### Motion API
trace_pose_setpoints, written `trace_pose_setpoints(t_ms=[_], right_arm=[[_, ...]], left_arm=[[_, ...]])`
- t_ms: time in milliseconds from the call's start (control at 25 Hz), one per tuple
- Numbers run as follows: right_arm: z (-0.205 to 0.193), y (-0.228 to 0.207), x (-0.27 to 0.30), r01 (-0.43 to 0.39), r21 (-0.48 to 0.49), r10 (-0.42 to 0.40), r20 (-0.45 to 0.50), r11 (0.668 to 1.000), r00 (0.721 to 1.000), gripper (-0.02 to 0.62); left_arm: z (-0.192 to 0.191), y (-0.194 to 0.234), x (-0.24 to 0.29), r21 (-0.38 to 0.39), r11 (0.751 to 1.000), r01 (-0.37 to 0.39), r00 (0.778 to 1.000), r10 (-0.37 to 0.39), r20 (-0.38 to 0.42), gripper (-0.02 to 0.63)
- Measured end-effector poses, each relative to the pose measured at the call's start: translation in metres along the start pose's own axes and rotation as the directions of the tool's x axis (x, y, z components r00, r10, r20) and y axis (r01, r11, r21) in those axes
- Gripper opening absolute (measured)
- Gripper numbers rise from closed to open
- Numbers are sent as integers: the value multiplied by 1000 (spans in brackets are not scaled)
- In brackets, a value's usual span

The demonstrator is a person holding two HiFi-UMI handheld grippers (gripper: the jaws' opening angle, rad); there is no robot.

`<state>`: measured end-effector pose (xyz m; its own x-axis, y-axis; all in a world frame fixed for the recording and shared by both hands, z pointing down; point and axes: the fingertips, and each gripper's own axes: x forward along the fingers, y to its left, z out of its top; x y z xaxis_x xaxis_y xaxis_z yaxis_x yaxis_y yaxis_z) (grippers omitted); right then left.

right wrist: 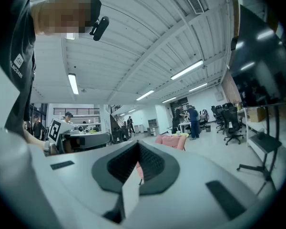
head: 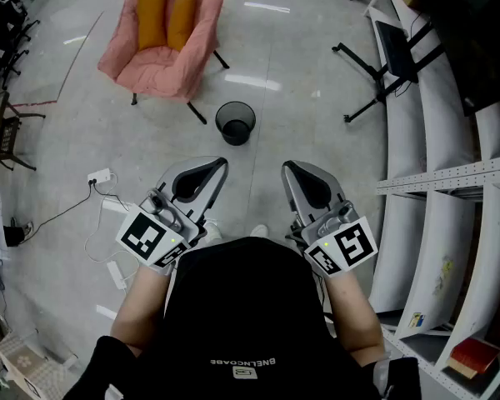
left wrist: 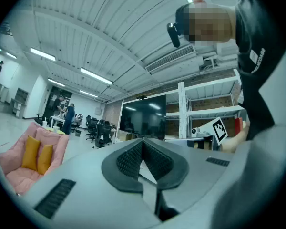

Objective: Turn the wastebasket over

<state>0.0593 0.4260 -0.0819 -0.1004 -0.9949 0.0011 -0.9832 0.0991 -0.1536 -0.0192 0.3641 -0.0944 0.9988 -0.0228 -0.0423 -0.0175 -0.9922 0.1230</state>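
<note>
A black mesh wastebasket [head: 235, 122] stands upright on the grey floor, its open mouth facing up, a short way ahead of me. My left gripper [head: 220, 164] is held level at waist height, jaws shut with nothing between them. My right gripper [head: 287, 167] is beside it, also level and shut on nothing. Both are well short of the wastebasket. In the left gripper view the closed pads [left wrist: 143, 149] meet at a point; the right gripper view shows its pads [right wrist: 138, 152] closed the same way. The wastebasket shows in neither gripper view.
A pink folding chair [head: 168, 32] with two orange cushions stands behind the wastebasket. A black monitor stand [head: 383, 69] is to the right, white shelving [head: 450, 182] along the right edge. A power strip and cables [head: 100, 177] lie on the floor at left.
</note>
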Motion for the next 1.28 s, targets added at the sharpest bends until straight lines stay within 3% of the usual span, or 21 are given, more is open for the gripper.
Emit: trace_pose_setpoints(t_ms=[680, 960, 1280], right_arm=[[-31, -42, -21, -5, 98, 10, -47, 995, 999, 11], [-42, -63, 30, 10, 105, 0, -92, 994, 996, 11], [-47, -81, 143, 27, 52, -18, -175, 998, 984, 11]], left_arm=[[-48, -8, 11, -102, 985, -137, 989, 130, -75, 14], [-63, 50, 15, -145, 978, -152, 986, 138, -98, 14], [-60, 168, 26, -194, 972, -130, 989, 112, -99, 14]])
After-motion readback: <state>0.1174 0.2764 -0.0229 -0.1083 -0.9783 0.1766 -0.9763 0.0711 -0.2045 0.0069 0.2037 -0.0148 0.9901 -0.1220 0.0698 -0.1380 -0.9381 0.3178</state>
